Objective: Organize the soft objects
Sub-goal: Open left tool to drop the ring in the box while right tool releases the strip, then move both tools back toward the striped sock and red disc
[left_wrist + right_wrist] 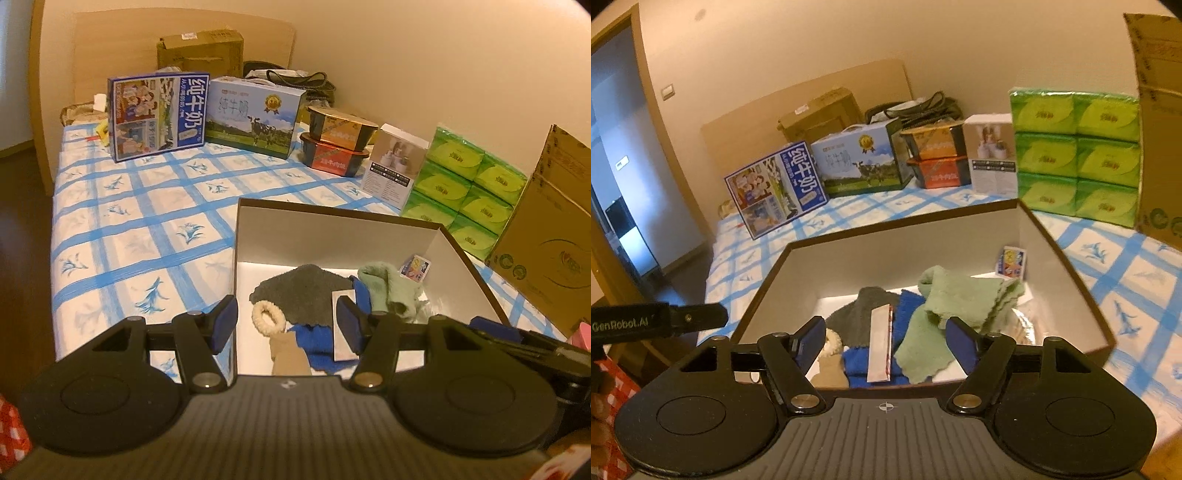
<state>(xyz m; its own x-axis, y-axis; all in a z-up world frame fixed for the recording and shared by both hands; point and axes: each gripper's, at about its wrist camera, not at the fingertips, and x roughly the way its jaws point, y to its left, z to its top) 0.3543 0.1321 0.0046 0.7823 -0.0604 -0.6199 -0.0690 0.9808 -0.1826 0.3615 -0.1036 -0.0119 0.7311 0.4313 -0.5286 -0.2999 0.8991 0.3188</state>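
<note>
Two hand-held grippers hover over an open cardboard box (1067,258) that sits on a bed covered with a blue-checked sheet (147,206). The left gripper (286,325) has its jaws spread wide and holds nothing; the right gripper (886,338) is likewise spread and empty. Directly ahead of both, inside the box, lies a loose pile of soft items. A grey cloth (306,291) sits just beyond the left gripper's fingertips, with a cream fluffy hair tie (267,316) between them, slightly toward the left finger. A blue cloth (908,306) lies beneath, and a pale green cloth (960,299) drapes just inside the right gripper's right finger. A flat silver packet (881,343) rests on the blue cloth, between the right gripper's fingers. A small printed card box (1012,262) leans in the far right corner. Beyond the box stand milk cartons (159,114) and green tissue packs (461,188). The cloths overlap, so closing on one may well drag a neighbour out with it. The stiff packet could be pinched by mistake instead of fabric, and the two grippers work close enough together that they might collide.
</note>
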